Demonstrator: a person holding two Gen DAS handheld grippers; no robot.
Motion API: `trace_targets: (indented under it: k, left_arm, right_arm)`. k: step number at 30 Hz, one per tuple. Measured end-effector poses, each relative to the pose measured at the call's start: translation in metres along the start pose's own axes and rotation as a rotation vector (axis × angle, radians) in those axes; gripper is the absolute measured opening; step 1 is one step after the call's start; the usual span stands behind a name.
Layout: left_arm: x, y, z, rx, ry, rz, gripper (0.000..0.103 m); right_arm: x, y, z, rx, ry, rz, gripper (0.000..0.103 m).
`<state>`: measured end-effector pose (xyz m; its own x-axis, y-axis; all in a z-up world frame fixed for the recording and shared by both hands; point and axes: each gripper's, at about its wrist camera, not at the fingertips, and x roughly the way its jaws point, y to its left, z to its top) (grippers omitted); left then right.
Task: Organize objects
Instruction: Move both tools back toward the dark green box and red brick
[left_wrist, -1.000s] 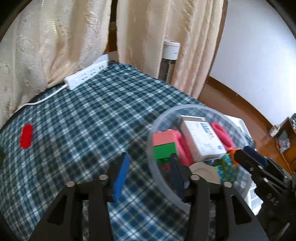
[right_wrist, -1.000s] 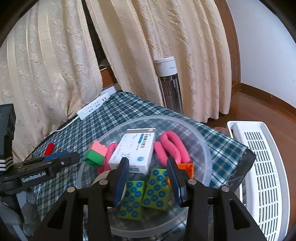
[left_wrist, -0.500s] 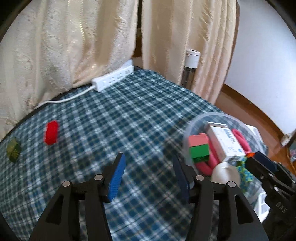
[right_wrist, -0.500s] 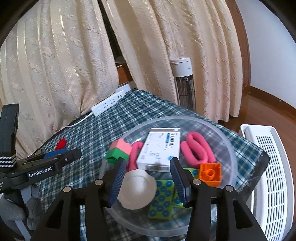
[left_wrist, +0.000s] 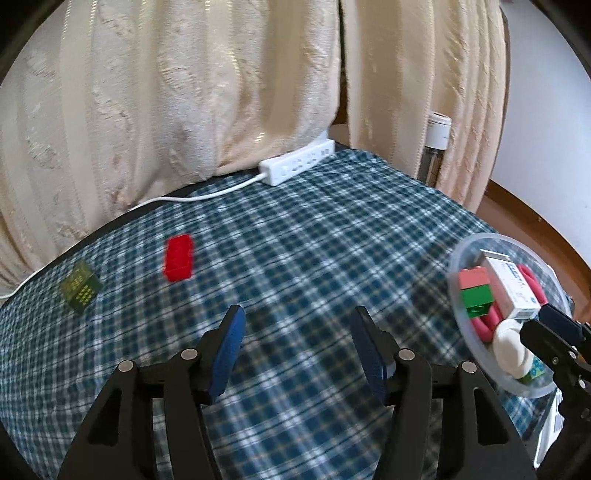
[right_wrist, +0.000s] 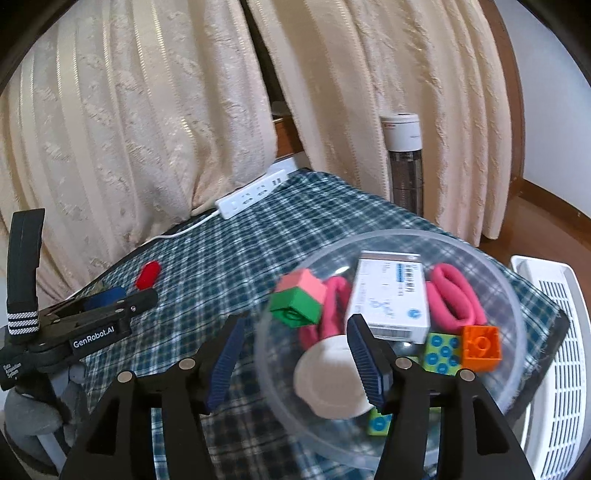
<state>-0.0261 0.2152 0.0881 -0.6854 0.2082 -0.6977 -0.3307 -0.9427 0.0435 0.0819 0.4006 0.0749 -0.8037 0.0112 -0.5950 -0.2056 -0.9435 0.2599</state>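
A clear plastic bowl (right_wrist: 517, 295) on the checked tablecloth holds a white medicine box (right_wrist: 391, 295), a pink-and-green block (right_wrist: 299, 299), pink loops (right_wrist: 454, 295), an orange brick (right_wrist: 482, 347), dotted green cubes (right_wrist: 441, 352) and a white round lid (right_wrist: 328, 380). My right gripper (right_wrist: 295, 343) hangs over the bowl's near left rim, jaws opening, nothing between them. My left gripper (left_wrist: 297, 339) is over bare cloth, jaws opening and empty. A red brick (left_wrist: 179, 256) and a dark green dotted cube (left_wrist: 80, 290) lie ahead to its left. The bowl (left_wrist: 458, 258) sits at its right.
A white power strip (left_wrist: 297, 166) with its cord lies at the table's far edge under cream curtains (left_wrist: 184, 92). A tower heater (right_wrist: 402, 162) stands behind the table. A white slatted appliance (right_wrist: 554, 350) is on the floor at the right, beyond the table's edge.
Both grippers' jaws have widened. The left gripper swung left away from the bowl, bringing the red brick and green cube into view. The right gripper drew back; the white lid now shows in the bowl.
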Motion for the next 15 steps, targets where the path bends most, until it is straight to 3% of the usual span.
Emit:
trace_targets:
  k: [15]
  left_arm:
    - [-0.005,0.068,-0.007,-0.081,-0.010,0.081,0.061]
  right_arm:
    - [0.016,0.050,0.001,-0.069,0.044,0.059,0.065]
